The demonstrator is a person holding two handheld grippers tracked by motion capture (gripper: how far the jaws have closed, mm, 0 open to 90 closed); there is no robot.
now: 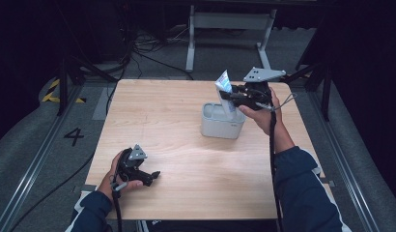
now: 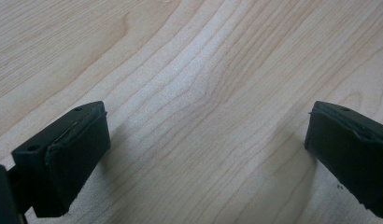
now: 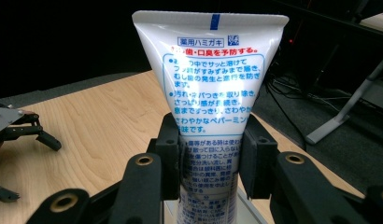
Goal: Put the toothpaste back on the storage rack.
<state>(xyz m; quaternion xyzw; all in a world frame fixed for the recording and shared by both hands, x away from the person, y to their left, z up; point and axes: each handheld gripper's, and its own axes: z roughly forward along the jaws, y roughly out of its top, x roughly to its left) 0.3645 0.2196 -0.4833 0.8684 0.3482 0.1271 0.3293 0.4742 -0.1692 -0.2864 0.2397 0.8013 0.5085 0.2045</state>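
**Toothpaste tube held over the grey tub; left gripper idle near the front edge**

The right gripper (image 1: 233, 99) sits at about 1 o'clock on the pale wooden square table (image 1: 152, 111), close to the far edge. Its two black jaws pinch a white plastic toothpaste tube with blue and red print (image 3: 210, 93) across the lower body, pads pressed flat against both sides. The tube stands upright, crimped flat end uppermost, tilted a little to the left in the high view. Its lower end hangs over the mouth of a light grey rounded plastic tub (image 1: 222, 126); whether the cap touches the tub's inside is hard to judge, since the jaws and rim cover it.

The tub stands right of the table's centre, well in from the right edge and near the far one, with bare wood all round it.

The left gripper (image 1: 155, 175) rests at about 7 o'clock, near the front edge and well apart from the tub. Its jaws are spread wide with nothing but bare wood grain between them (image 2: 203, 93).

Between the two grippers the middle and left of the tabletop lie open.
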